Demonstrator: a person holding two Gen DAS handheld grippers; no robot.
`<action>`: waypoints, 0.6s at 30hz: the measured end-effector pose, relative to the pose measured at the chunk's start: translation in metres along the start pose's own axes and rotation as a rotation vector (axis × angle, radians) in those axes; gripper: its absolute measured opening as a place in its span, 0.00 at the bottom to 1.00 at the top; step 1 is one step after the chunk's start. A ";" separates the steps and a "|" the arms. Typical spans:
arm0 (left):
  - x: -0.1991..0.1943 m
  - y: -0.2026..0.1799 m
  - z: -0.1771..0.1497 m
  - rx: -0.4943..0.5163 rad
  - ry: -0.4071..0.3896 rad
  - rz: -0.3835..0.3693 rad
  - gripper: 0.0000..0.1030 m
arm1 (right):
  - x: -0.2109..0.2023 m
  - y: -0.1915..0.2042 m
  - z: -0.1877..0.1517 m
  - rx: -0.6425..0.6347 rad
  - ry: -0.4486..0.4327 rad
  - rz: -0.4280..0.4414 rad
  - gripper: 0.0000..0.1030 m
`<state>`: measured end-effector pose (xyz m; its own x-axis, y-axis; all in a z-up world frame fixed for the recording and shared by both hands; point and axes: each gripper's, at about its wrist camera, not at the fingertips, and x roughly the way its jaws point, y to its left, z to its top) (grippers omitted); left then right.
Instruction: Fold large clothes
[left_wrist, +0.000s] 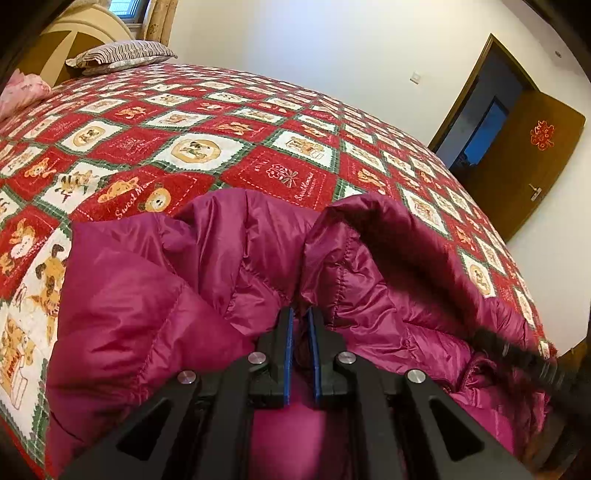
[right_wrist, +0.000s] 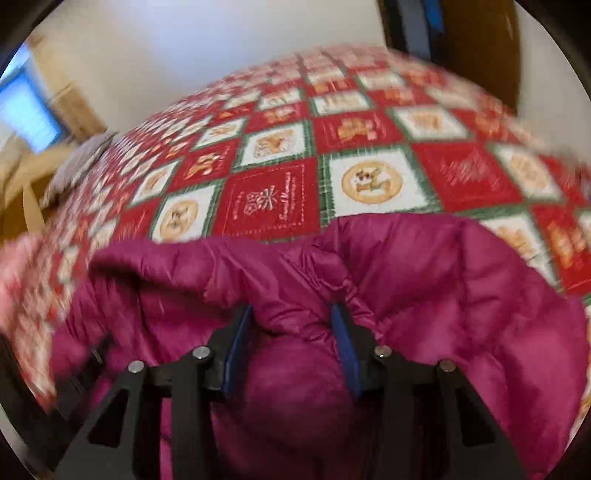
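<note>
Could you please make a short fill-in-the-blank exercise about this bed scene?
1. Both tools grip a puffy jacket whose color is ____.
2. The jacket lies on a bed quilt checked in white and ____.
3. The left tool has its pads nearly together, while the right tool holds a ____ bunch of fabric.
4. In the left wrist view, the brown door stands ____.

Missing words: magenta; red; thicker; open

left gripper: jaws nearly closed, pinching | right gripper: jaws wider, clamping
</note>
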<state>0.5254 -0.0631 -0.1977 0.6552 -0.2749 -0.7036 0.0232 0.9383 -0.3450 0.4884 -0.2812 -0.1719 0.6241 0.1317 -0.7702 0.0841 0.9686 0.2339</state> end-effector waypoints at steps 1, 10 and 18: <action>0.000 0.001 0.000 -0.006 0.004 -0.010 0.08 | -0.002 0.003 -0.008 -0.040 -0.029 -0.014 0.47; -0.070 -0.010 0.038 0.098 -0.076 -0.013 0.08 | -0.006 0.007 -0.018 -0.104 -0.081 -0.045 0.47; -0.008 -0.087 0.098 0.220 -0.024 0.048 0.57 | -0.002 0.005 -0.015 -0.085 -0.103 -0.005 0.47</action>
<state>0.5925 -0.1221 -0.1012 0.6774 -0.2261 -0.7000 0.1539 0.9741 -0.1657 0.4760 -0.2737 -0.1783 0.7007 0.1088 -0.7051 0.0239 0.9842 0.1756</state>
